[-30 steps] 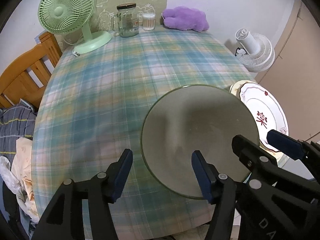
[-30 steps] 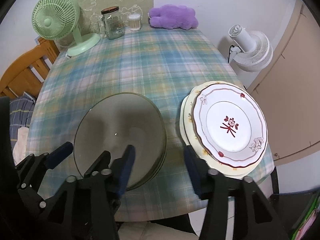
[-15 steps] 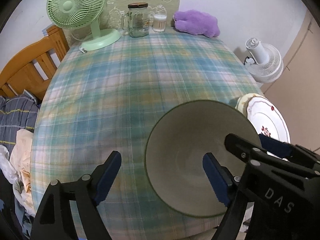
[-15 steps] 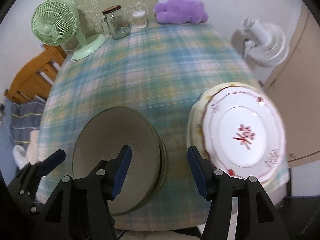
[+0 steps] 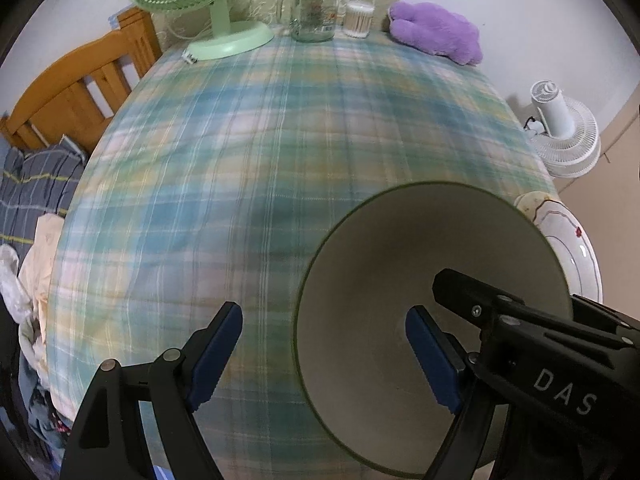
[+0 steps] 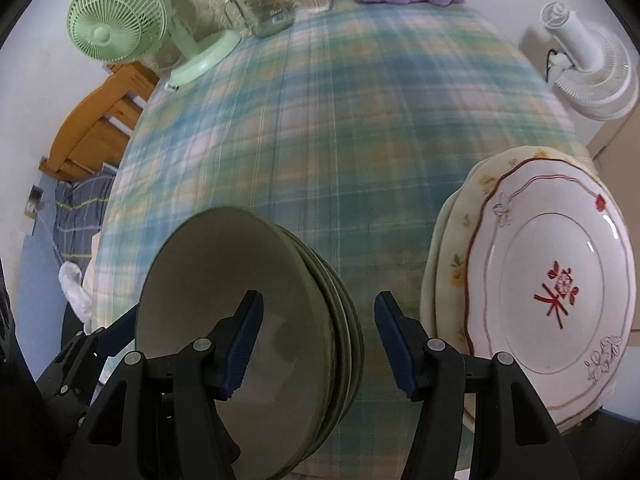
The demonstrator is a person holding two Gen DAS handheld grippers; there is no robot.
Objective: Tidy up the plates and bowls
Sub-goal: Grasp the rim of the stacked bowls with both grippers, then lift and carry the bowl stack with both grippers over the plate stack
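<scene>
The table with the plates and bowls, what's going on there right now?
A person holds two handheld grippers over a plaid table. The left gripper and right gripper are both open, holding nothing. Olive bowls sit nested in one stack, with the floral plates stacked beside them.

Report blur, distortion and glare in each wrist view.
Left wrist view: the plaid tablecloth is motion-smeared, the grey-green bowl rim stays crisp, and fisheye bulges the table with dark corners. Right wrist view: the cloth is again streaked, while the stacked bowls and the white floral plate are sharper, with small glints on the plate's rim.
</scene>
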